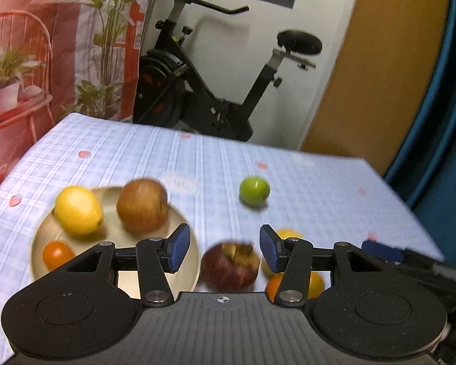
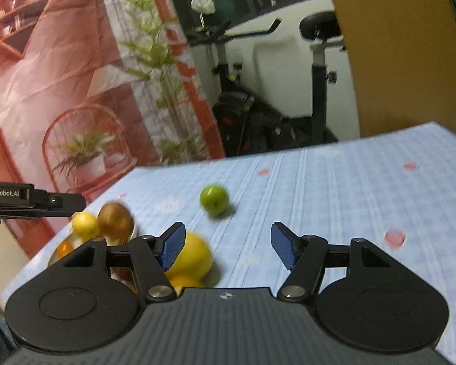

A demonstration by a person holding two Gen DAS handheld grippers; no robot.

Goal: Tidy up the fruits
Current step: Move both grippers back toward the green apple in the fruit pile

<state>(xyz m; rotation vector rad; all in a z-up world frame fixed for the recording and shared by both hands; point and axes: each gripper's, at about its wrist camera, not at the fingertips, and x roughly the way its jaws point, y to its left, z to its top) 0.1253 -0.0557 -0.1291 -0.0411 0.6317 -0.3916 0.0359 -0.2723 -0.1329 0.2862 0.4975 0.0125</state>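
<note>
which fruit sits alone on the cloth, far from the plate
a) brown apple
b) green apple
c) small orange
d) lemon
b: the green apple lies by itself on the tablecloth, while the lemon, small orange and brown apple are on the plate.

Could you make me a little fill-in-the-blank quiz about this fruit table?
1. The lemon lies on the ____.
2. The fruit alone farther back on the tablecloth is coloured ____.
3. Behind the table stands an exercise ____.
4. Between the left gripper fingers shows a dark red ____.

Missing words: plate; green; bike; apple
</note>
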